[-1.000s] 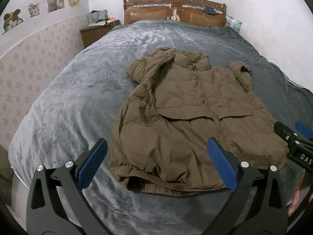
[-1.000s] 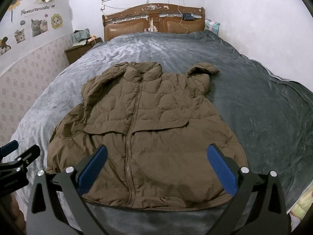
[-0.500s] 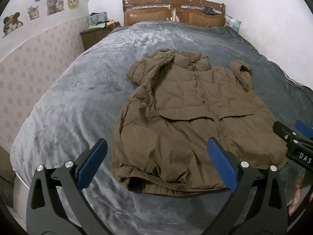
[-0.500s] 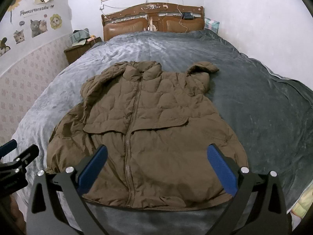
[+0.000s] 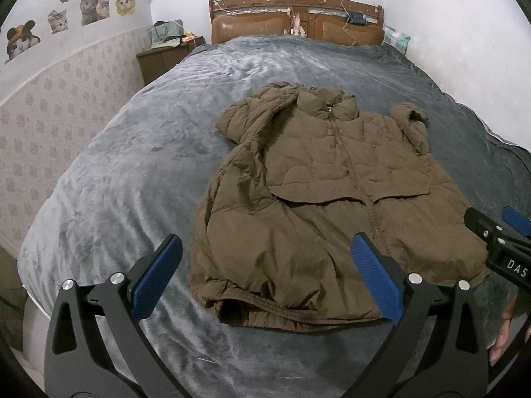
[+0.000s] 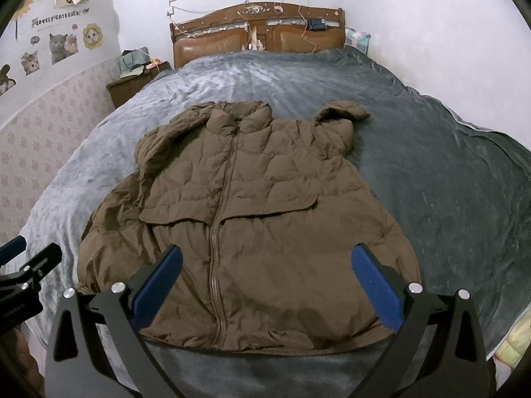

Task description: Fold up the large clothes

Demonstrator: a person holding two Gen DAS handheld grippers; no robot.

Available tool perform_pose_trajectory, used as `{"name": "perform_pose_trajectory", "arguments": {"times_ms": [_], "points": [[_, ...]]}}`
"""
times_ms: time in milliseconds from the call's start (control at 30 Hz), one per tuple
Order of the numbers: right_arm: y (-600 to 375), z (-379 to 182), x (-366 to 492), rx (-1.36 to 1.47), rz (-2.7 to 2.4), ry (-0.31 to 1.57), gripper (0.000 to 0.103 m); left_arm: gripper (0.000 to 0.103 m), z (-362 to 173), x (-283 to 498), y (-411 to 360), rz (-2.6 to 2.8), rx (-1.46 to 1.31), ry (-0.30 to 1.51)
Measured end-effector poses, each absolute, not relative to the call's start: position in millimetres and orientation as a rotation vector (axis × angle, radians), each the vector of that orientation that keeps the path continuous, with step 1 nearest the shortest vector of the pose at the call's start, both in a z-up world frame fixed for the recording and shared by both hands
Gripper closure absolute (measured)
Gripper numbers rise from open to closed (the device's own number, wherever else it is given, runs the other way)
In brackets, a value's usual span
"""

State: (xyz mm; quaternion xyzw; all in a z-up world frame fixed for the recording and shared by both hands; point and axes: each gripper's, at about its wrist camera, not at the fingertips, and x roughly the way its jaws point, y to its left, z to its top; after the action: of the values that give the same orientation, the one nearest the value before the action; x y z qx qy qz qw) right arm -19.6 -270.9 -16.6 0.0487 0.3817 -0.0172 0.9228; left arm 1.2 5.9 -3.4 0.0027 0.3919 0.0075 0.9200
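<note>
Grey plush bedding (image 5: 116, 199) spreads under both my tools, running up to a carved wooden headboard (image 6: 259, 30). From my left gripper (image 5: 265, 282), the blue pads (image 5: 156, 278) stand wide apart with nothing between them, hanging above the near left corner of the hem; my right gripper (image 6: 265, 282) is just as wide and just as empty, poised over the lower front by the zip. Beyond them the brown padded jacket (image 6: 245, 219) lies face up and zipped, collar toward the headboard, both sleeves bunched up near the shoulders. I judge the puffy filling the main risk: a shallow pinch could catch only the top layer, so the fold drags crooked or springs back open, and the loose sleeves could bulge out. Legible writing is scant: "DAS" on my right tool's body (image 5: 511, 262), and "LOVELY CATS CLUB", as best I can read it, over the cat stickers (image 5: 89, 3) on the wall.
</note>
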Motion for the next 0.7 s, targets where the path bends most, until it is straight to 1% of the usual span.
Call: {"name": "perform_pose_trajectory", "arguments": {"times_ms": [700], "points": [[-269.7,-17.2,-18.6,0.101,-0.037,0.791,0.001,0.003,-6.0,-4.0,6.7,0.026,0.004,0.81]]}}
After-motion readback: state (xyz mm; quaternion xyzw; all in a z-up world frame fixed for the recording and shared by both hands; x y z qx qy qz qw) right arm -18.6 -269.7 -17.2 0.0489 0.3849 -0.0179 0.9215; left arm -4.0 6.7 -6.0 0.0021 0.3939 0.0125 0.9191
